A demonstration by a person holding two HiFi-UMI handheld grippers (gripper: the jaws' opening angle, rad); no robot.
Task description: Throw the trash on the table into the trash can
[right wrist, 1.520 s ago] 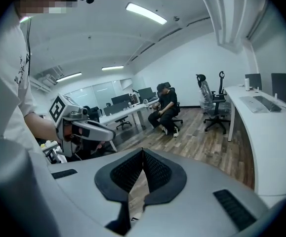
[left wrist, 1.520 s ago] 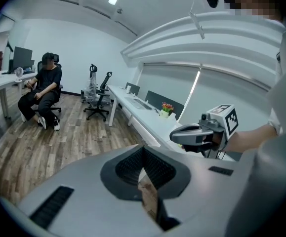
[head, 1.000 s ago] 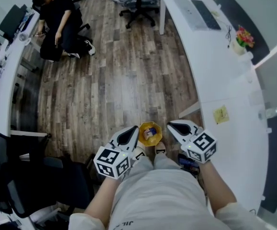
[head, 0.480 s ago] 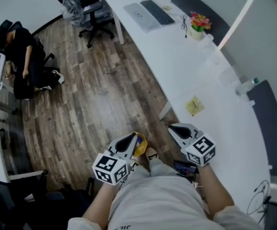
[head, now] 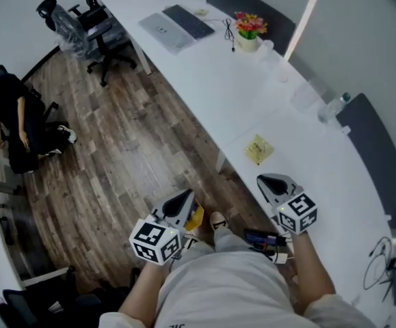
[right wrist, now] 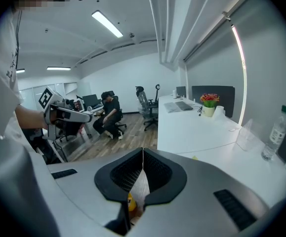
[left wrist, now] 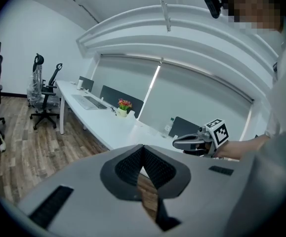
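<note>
Right hand-held gripper (head: 265, 180) nearer yellow paper (head: 258, 149) ahead

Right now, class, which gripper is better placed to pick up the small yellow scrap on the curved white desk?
Right. The right gripper hangs at the edge of the curved white desk, shut jaws pointing toward the small yellow scrap. The left gripper, also shut, is over the wooden floor, farther away.
</note>
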